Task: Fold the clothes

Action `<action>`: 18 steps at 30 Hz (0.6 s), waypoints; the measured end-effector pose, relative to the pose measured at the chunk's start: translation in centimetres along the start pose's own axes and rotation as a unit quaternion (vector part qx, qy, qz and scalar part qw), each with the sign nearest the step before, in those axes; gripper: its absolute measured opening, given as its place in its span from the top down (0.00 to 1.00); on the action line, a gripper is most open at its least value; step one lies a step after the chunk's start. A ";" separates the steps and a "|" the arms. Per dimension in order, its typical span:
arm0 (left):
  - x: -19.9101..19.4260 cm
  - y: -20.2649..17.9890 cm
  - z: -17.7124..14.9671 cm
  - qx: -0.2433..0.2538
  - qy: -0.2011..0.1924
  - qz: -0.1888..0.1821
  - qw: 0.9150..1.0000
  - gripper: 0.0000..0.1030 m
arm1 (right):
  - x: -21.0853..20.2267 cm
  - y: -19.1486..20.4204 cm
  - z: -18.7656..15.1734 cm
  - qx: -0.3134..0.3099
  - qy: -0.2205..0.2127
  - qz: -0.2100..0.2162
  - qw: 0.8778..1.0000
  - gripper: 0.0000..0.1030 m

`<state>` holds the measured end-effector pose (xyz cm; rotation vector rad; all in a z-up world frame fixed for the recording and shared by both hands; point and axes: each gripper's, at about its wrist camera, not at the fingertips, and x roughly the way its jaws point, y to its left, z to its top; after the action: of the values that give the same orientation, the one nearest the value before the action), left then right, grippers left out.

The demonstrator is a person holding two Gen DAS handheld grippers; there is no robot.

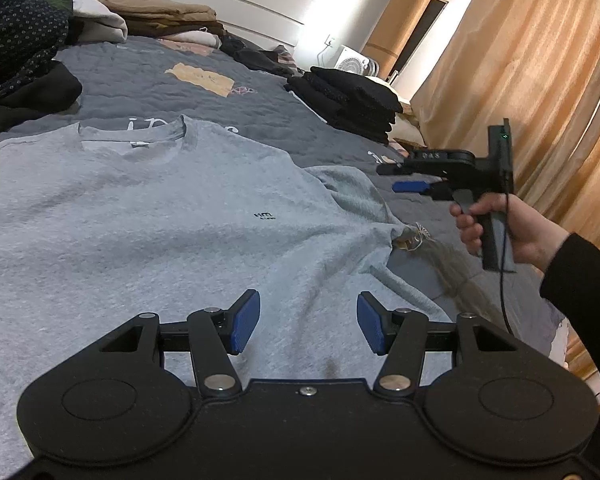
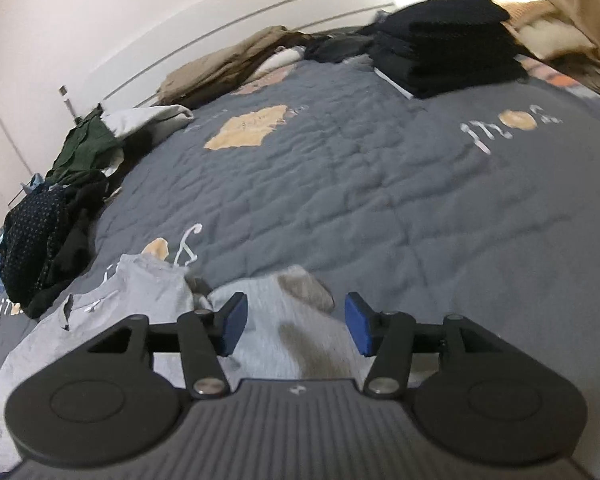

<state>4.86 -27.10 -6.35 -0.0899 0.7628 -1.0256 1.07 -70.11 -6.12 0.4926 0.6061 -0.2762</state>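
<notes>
A grey T-shirt lies flat, front up, on the dark grey quilt, collar toward the headboard. My left gripper hovers open over the shirt's lower part, nothing between its blue pads. In the left wrist view the right gripper is held by a hand just above the shirt's right sleeve, its jaws apart. In the right wrist view my right gripper is open above grey shirt fabric, holding nothing.
A stack of folded black clothes sits at the bed's far right. Tan and brown folded items lie by the headboard. An unfolded pile, dark dotted and green, fills the left side. Orange curtains hang on the right, a white fan beyond.
</notes>
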 end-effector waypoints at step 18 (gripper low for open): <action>-2.1 2.4 1.7 -0.050 -0.059 0.003 0.997 0.44 | 5.9 0.4 0.7 -0.013 0.061 0.005 0.998 0.49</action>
<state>7.08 -24.62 -4.96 -0.2324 0.7058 -0.9668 6.23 -70.72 -9.05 0.4900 0.7246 -0.2306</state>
